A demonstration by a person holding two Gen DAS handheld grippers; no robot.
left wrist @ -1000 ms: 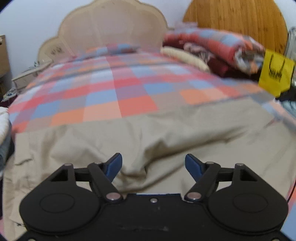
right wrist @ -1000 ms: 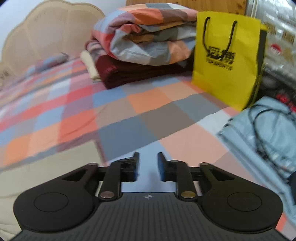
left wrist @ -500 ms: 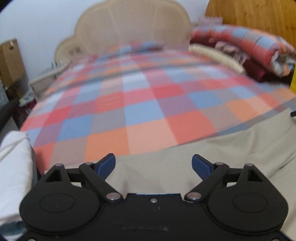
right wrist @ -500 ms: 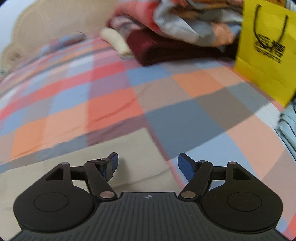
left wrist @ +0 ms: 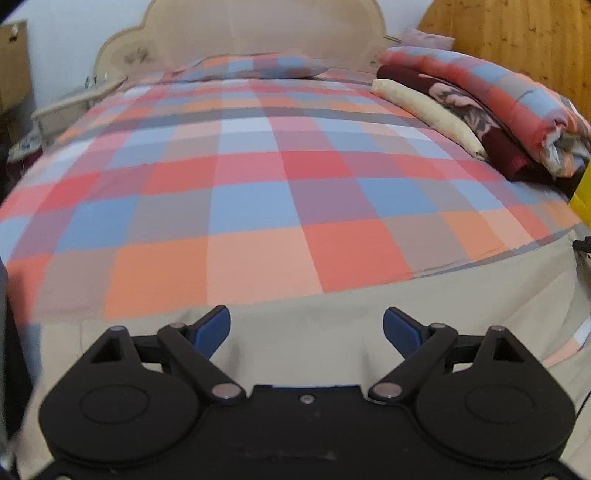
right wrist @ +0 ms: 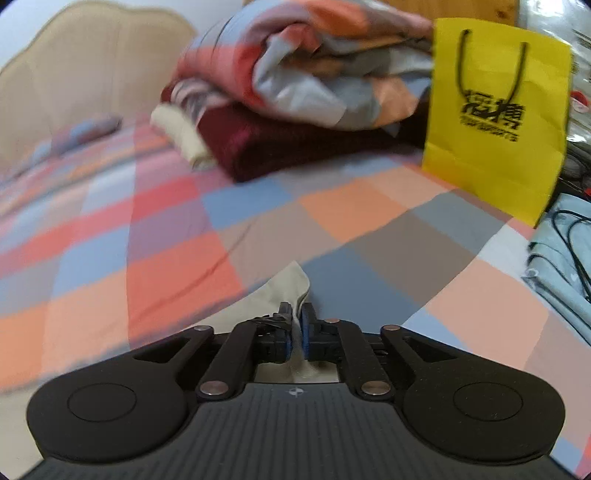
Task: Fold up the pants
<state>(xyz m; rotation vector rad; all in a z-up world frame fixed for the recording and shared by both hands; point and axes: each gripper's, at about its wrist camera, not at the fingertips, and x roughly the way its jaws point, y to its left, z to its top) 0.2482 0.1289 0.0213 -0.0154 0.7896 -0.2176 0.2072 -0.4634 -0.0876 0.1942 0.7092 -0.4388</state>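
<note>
Checked bedspread (left wrist: 258, 192) under smooth beige pants (left wrist: 306, 332), corner in right tool (right wrist: 295, 330).

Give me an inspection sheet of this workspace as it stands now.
Surface: checked bedspread.
Job's things: beige pants spread flat along the near edge.
Clutter: folded quilts, yellow paper bag, pale blue garment.
Grippers: left gripper open over the pants; right gripper has just closed, pinching a pants corner.
Cables: black cord on the blue garment.
Surroundings: scalloped headboard, wooden panel.
</note>
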